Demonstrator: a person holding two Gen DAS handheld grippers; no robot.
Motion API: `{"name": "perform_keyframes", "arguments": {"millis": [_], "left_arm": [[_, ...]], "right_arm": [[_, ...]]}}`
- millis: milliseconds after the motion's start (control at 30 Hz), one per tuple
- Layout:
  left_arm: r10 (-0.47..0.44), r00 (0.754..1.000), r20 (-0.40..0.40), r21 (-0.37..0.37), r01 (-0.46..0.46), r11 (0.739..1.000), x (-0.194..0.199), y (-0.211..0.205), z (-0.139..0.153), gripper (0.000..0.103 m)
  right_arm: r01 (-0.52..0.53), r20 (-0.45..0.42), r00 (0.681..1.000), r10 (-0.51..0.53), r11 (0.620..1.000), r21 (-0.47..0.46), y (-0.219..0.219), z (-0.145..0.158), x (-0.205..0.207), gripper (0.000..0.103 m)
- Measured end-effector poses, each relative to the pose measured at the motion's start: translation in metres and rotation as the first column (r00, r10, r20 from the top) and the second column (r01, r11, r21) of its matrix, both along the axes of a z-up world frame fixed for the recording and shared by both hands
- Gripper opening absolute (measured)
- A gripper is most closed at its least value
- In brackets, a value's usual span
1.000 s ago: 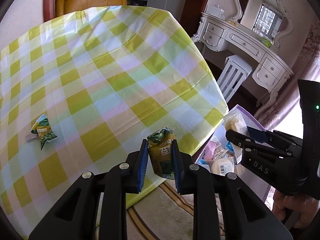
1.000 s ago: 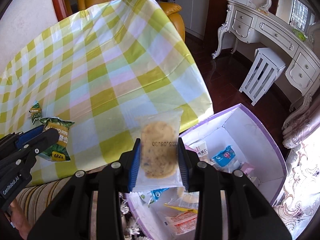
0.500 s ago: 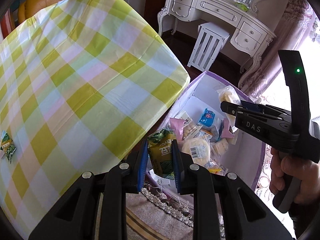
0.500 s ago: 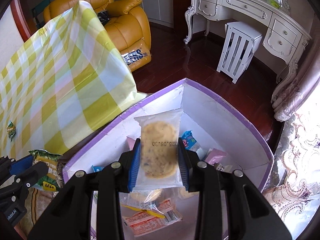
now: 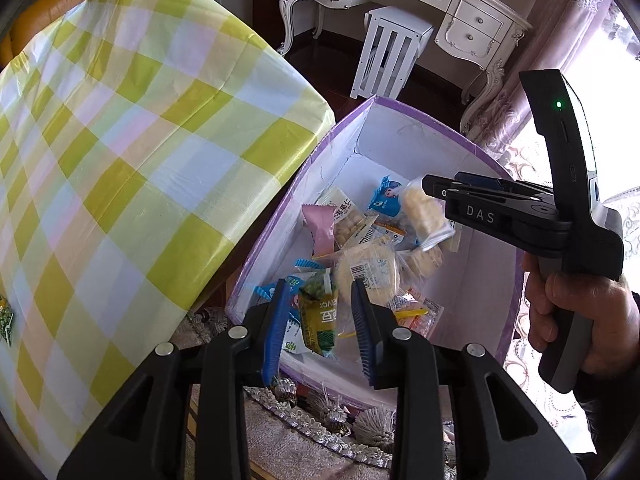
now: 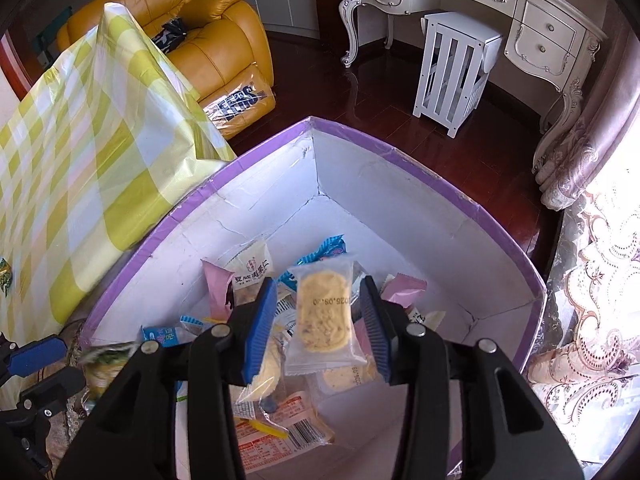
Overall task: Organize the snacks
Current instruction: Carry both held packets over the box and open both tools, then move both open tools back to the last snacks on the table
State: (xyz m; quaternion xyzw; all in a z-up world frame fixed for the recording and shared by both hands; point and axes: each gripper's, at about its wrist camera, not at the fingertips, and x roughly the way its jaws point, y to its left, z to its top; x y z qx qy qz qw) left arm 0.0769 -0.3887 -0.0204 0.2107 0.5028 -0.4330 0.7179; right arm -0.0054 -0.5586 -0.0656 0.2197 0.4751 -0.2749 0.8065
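A white box with a purple rim (image 5: 404, 106) (image 6: 404, 162) stands on the floor beside the table and holds several snack packets. My left gripper (image 5: 319, 292) hangs over its near edge. Its jaws are opening, and a green and yellow snack packet (image 5: 318, 320) sits loose between the pads with a gap on each side. My right gripper (image 6: 318, 286) points down into the box. Its jaws are opening too, and a clear cookie packet (image 6: 324, 312) slips free between the pads. In the left wrist view a hand holds the right gripper (image 5: 430, 186) at the right.
A table under a yellow checked cloth (image 5: 120, 160) (image 6: 80, 140) stands left of the box, with a small green packet (image 5: 5, 320) on it. A yellow armchair (image 6: 200, 40), a white stool (image 6: 452, 68) and a dressing table (image 6: 540, 28) stand beyond. A fringed rug (image 5: 320, 412) lies below.
Both grippers have swung from over the table to over the box and tipped downward. Their jaws, shut on the packets before, have widened and the packets are loose.
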Motion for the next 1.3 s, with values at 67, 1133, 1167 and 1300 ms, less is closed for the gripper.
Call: {"name": "perform_keyframes", "arguments": {"millis": [67,1133,1167,1300], "left_arm": [[0.004,1.0,0.001,-0.001,-0.004,1.0,0.0,0.0,0.0,0.041],[0.191,0.982,-0.007,-0.111,-0.19,0.975,0.049,0.055,0.021,0.041],[0.204,0.979,-0.005,-0.114,-0.203,0.973,0.053,0.059,0.022,0.041],[0.263,0.965,-0.004,-0.133,-0.261,0.956,0.072,0.082,0.027,0.041]], "right_arm": [[0.002,-0.002,1.0,-0.002,1.0,-0.011,0.001,0.001,0.0,0.049],[-0.103,0.01,0.994,0.104,0.991,-0.087,0.045,0.037,0.037,0.06],[-0.11,0.011,0.994,0.112,0.99,-0.089,0.048,0.038,0.039,0.061],[-0.145,0.013,0.989,0.147,0.985,-0.094,0.061,0.044,0.049,0.061]]}}
